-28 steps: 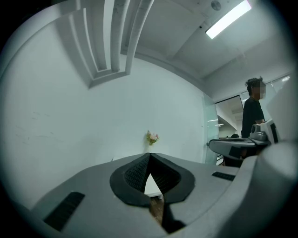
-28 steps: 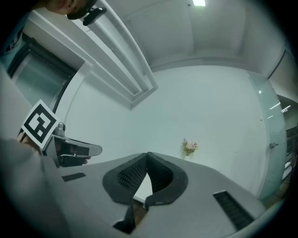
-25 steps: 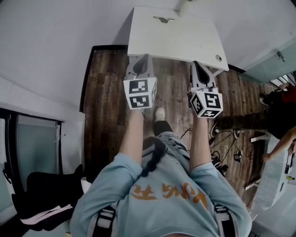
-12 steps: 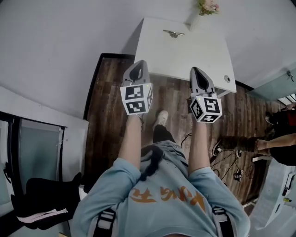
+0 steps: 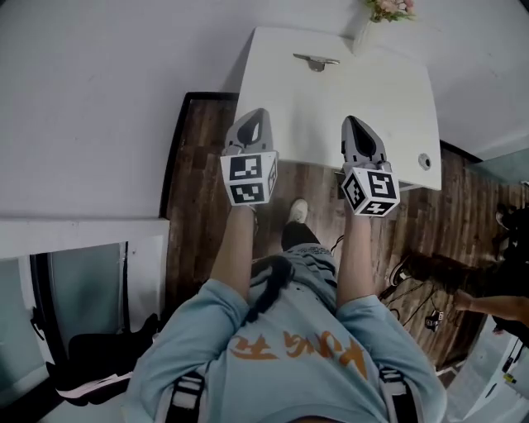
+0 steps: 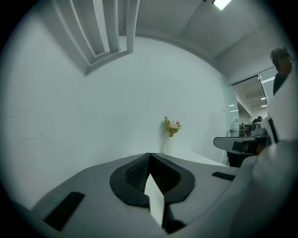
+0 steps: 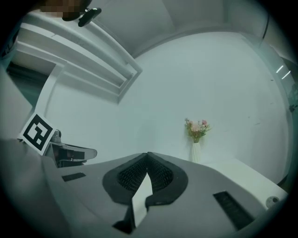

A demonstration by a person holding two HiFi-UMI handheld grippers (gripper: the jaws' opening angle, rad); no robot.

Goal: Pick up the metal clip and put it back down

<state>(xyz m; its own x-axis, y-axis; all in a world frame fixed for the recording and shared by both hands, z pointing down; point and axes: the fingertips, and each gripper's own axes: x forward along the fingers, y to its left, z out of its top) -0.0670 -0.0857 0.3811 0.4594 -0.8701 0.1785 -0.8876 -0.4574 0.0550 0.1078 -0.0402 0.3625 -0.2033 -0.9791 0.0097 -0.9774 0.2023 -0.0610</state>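
Note:
In the head view the metal clip (image 5: 316, 61) lies near the far edge of the white table (image 5: 397, 107), well ahead of both grippers. My left gripper (image 5: 259, 115) is held over the table's near left edge with its jaws together and nothing in them. My right gripper (image 5: 352, 122) hovers over the near part of the table, shut and empty. In the left gripper view the left gripper (image 6: 149, 155) shows its tips meeting; the right gripper (image 7: 148, 154) looks the same in its own view. Neither gripper view shows the clip.
A vase of flowers (image 5: 374, 18) stands at the table's far edge against the white wall (image 5: 99, 99); it appears as the vase (image 6: 170, 135) and the vase (image 7: 196, 144) in the gripper views. A round hole (image 5: 424, 160) marks the table's right near corner. Another person's arm (image 5: 488, 306) is at the right.
The person has stepped toward the table: it now sits lower and larger in the head view, and both grippers reach over its near edge. The jaws stayed shut.

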